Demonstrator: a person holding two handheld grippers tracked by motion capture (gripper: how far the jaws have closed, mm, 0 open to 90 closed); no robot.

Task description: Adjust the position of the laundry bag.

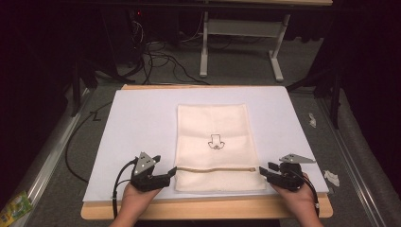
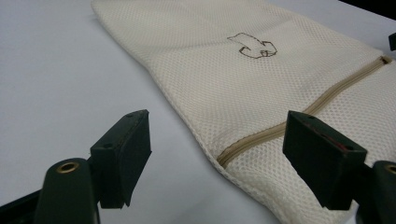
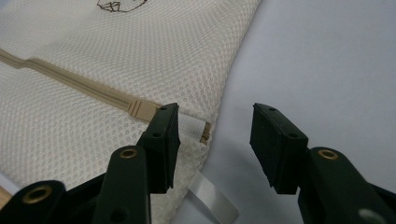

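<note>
A cream mesh bag (image 1: 215, 137) lies flat on the white sheet (image 1: 142, 123), with a small outline drawing (image 1: 216, 142) at its middle. A tan zipper (image 1: 215, 169) runs across its near end. My left gripper (image 1: 171, 175) stands open at the zipper's left end; in the left gripper view its jaws (image 2: 219, 135) straddle the bag's edge (image 2: 224, 70) where the zipper (image 2: 299, 114) starts. My right gripper (image 1: 264, 171) is open at the zipper's right end. There its jaws (image 3: 215, 126) flank the bag's corner, one over the zipper's end tab (image 3: 140, 108).
The sheet covers a wooden table whose near edge (image 1: 203, 208) shows between the person's hands. A white strip (image 3: 212, 200) pokes out under the bag's corner. Crumpled paper bits (image 1: 332, 177) lie off the right side. Cables (image 1: 156, 56) and table legs (image 1: 204, 42) stand beyond.
</note>
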